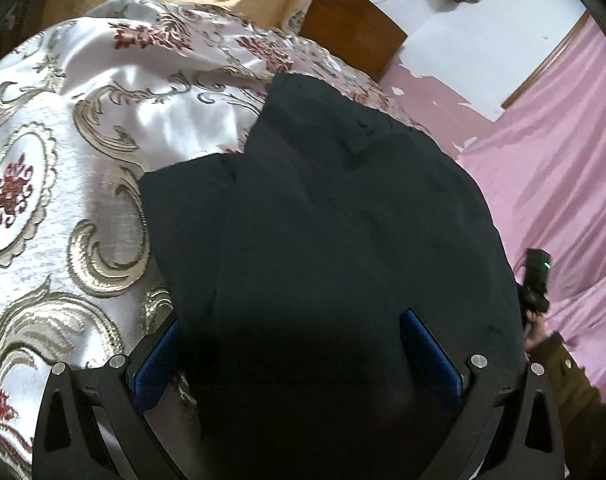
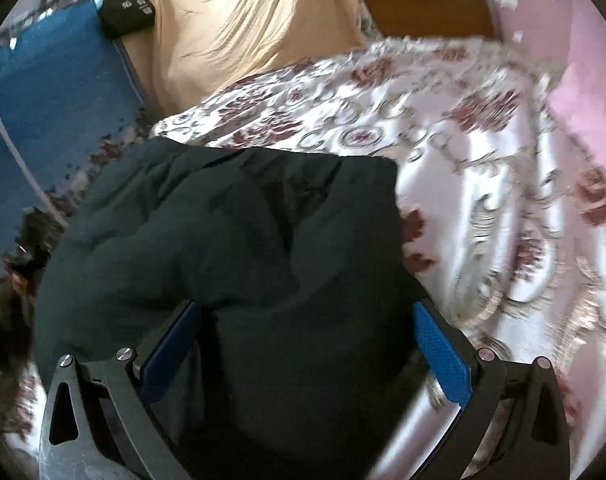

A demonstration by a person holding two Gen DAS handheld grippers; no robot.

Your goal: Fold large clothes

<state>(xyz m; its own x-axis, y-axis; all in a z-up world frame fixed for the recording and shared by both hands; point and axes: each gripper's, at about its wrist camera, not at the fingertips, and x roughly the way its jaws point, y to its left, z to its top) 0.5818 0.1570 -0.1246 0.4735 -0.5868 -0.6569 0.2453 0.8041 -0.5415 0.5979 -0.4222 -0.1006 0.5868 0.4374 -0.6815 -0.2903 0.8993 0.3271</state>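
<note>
A large black garment (image 1: 327,232) lies bunched on a white bedspread with a gold and red floral pattern (image 1: 63,160). My left gripper (image 1: 291,332) is open, its blue-padded fingers (image 1: 431,352) spread wide over the garment's near edge. In the right wrist view the same black garment (image 2: 239,240) fills the middle, and my right gripper (image 2: 307,328) is open with its blue pads (image 2: 443,356) astride the near part of the cloth. The right gripper also shows at the right edge of the left wrist view (image 1: 537,280), held by a hand.
A tan blanket (image 2: 243,28) lies at the head of the bed by a brown wooden headboard (image 2: 423,4). A pink curtain (image 1: 563,168) hangs to the right. A blue mat (image 2: 55,92) and a black bag (image 2: 125,12) lie to the left.
</note>
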